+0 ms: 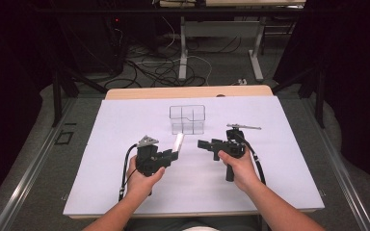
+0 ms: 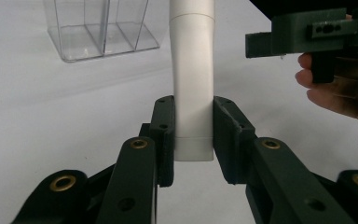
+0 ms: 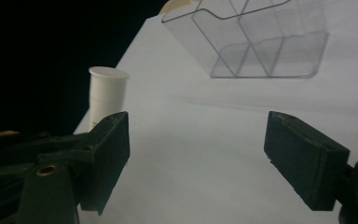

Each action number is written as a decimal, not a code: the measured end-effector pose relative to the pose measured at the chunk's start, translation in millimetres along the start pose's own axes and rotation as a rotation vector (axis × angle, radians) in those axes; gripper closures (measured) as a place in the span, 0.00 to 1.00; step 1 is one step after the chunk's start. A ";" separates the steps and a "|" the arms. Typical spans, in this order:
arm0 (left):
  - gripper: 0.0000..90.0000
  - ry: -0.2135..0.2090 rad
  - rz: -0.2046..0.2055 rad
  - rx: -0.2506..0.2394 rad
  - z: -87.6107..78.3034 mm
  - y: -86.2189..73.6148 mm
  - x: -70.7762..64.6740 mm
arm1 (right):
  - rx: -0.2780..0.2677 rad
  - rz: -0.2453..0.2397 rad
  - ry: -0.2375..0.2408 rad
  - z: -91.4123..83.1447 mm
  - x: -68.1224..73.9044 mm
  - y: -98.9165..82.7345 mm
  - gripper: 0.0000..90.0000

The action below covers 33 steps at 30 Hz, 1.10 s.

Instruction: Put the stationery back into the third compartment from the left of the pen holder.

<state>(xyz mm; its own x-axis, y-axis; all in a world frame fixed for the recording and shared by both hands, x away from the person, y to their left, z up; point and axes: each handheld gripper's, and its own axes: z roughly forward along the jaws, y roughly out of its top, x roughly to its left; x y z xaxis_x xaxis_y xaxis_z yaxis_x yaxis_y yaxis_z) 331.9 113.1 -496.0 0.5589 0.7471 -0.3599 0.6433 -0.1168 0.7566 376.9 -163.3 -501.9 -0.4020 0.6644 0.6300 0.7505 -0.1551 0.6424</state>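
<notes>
Left gripper (image 1: 173, 155) clamped on white tube (image 1: 178, 141) near its base; tube's long axis points far, toward clear divided box (image 1: 187, 119). Right gripper (image 1: 203, 144) just right of tube, jaws wide, empty, aimed left at it.

Matt white plastic tube (image 2: 194, 79), clear glossy plastic organizer (image 1: 187, 119), matt white tabletop (image 1: 125, 125).

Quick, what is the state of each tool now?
Left tool: closed, holding the white tube.
Right tool: open, holding nothing.
</notes>
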 end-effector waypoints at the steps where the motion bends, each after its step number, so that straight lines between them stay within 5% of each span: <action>1: 0.79 0.001 0.000 0.002 0.2 0.0 0.1 | 0.000 0.023 0.017 2.8 1.2 0.4 0.26; 11: 0.79 -0.002 -0.003 -0.007 1.0 -0.1 0.4 | 0.020 0.088 0.075 22.0 12.7 1.8 0.33; 19: 0.79 -0.014 0.006 -0.001 3.4 -0.6 -2.5 | 0.030 0.087 0.102 30.0 21.7 0.1 0.38; 33: 0.79 -0.053 0.062 0.010 7.1 -1.6 -10.2 | 0.064 0.143 0.158 42.6 25.3 -2.0 0.51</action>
<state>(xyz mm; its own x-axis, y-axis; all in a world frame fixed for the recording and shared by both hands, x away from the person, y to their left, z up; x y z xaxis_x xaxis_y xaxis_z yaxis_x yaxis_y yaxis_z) 328.8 100.9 -497.4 0.6247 0.7024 -0.3410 0.6117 -0.1688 0.7729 387.6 -115.0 -505.8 -0.3623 0.5155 0.7765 0.8354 -0.1898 0.5158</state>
